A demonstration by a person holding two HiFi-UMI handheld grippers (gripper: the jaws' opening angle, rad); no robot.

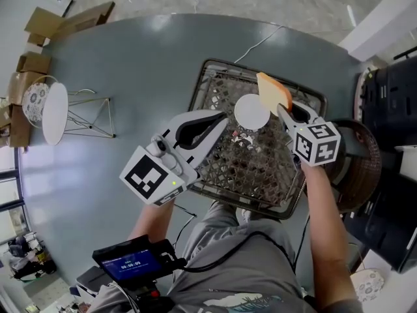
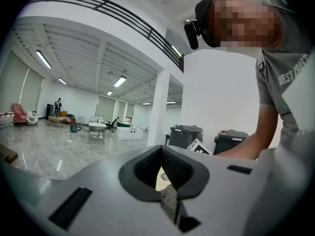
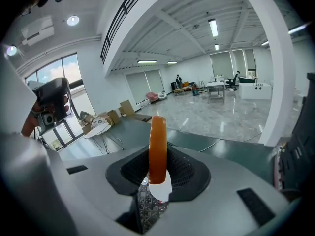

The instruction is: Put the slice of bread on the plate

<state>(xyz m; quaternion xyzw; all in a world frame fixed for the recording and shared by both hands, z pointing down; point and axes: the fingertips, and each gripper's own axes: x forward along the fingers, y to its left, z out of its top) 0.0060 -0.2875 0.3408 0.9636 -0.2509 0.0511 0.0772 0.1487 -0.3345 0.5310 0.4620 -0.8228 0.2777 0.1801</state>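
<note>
We see the slice of bread point(image 1: 273, 91), with its orange-brown crust and pale cream face, clamped by its lower end in the right gripper point(image 1: 285, 111). In the right gripper view the slice point(image 3: 158, 146) stands upright and edge-on between the dark ribbed pads point(image 3: 183, 168), which press on both its faces, so only the rounded crust edge shows (glossy, almost amber). It hangs in the air over the dark wire-mesh basket point(image 1: 208, 64), which sits on the grey round table point(image 1: 143, 64).

Just beside the slice is the small round white plate point(image 1: 251, 113), over the basket's mesh; we cannot tell whether it rests there.

The left gripper point(image 1: 223, 119) reaches toward the plate's other side. In its own view the left gripper point(image 2: 161, 154) has its jaws closed, tips meeting, with only a pale sliver visible through the gap behind them.
</note>
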